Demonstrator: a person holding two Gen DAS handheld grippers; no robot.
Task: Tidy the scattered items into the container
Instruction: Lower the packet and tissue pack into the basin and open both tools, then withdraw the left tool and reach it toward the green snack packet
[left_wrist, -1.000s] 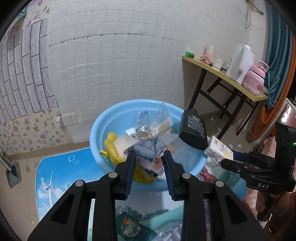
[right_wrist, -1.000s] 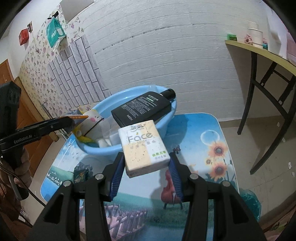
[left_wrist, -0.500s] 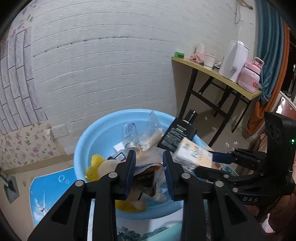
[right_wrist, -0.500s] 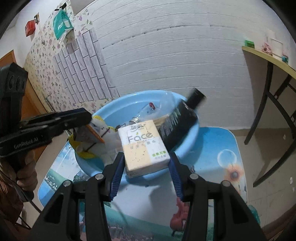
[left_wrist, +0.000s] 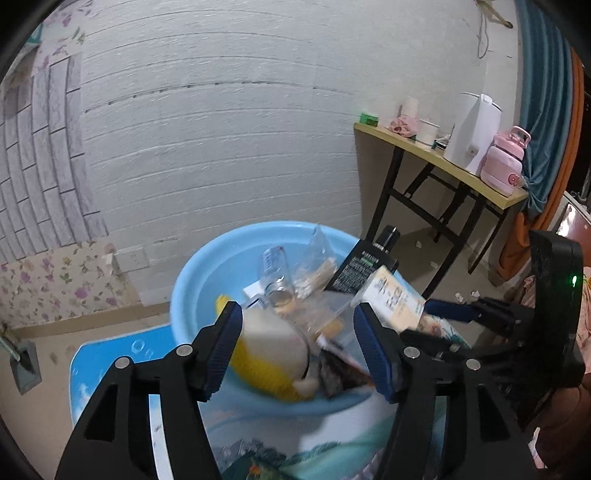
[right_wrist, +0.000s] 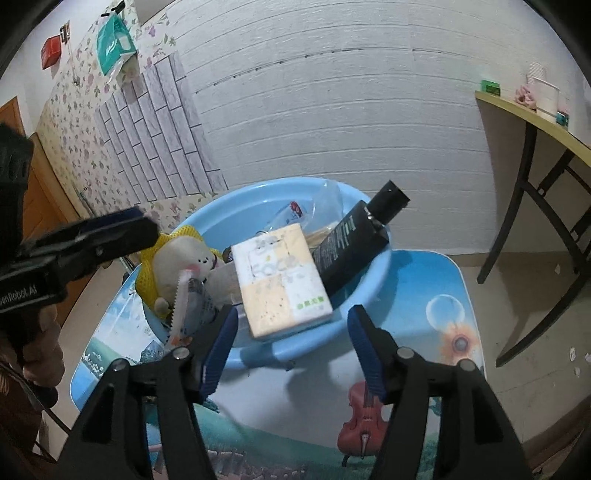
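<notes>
A light blue basin (left_wrist: 207, 273) (right_wrist: 362, 295) sits on a picture-printed low table. It holds a plush toy in yellow (left_wrist: 269, 350) (right_wrist: 181, 258), a black bottle (left_wrist: 358, 266) (right_wrist: 354, 243), a clear bottle (left_wrist: 275, 273), plastic bags and a snack packet (right_wrist: 184, 299). A white and yellow tissue pack (right_wrist: 284, 284) (left_wrist: 395, 299) lies tilted on the basin's near rim. My left gripper (left_wrist: 297, 339) is open over the basin, empty. My right gripper (right_wrist: 291, 343) is open just below the tissue pack, apart from it.
The printed table (right_wrist: 436, 332) reaches right and forward of the basin. A wooden side table (left_wrist: 443, 162) with a white kettle (left_wrist: 472, 133) and a pink jug (left_wrist: 504, 166) stands at the right by the white brick wall.
Both grippers opened. The left let go of its packet into the basin. The right let go of the tissue pack, which now rests on the basin's rim.
</notes>
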